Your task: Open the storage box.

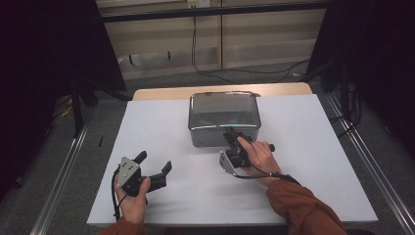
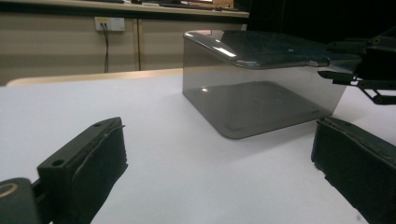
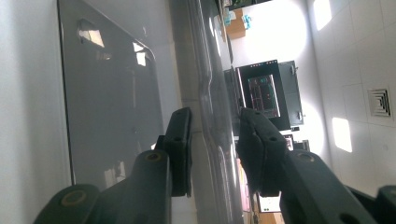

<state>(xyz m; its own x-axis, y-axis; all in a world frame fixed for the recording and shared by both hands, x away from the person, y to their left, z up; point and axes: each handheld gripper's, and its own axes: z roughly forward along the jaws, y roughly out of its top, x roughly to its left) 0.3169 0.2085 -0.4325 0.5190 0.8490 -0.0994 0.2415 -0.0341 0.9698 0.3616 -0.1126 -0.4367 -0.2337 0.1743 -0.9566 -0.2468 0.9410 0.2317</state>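
Observation:
A smoky translucent box point(image 1: 223, 128) with a glossy lid point(image 1: 223, 105) stands on the white tabletop point(image 1: 303, 147), toward the back middle. My right gripper point(image 1: 231, 133) is rolled on its side at the box's front edge. In the right gripper view the lid's rim point(image 3: 210, 70) runs between the two jaws of the right gripper point(image 3: 215, 114), with thin gaps left at both pads. My left gripper point(image 1: 155, 161) rests wide open at the front left, nothing between its jaws. From the left gripper point(image 2: 218, 128) I see the box point(image 2: 261, 93) ahead and the right gripper point(image 2: 327, 59) at its lid.
A wooden table edge point(image 1: 220, 90) shows behind the white surface. Metal rails point(image 1: 63, 171) run along both sides on the floor. Cables point(image 1: 235, 71) lie on the floor behind, and black stands point(image 1: 78, 98) flank the table.

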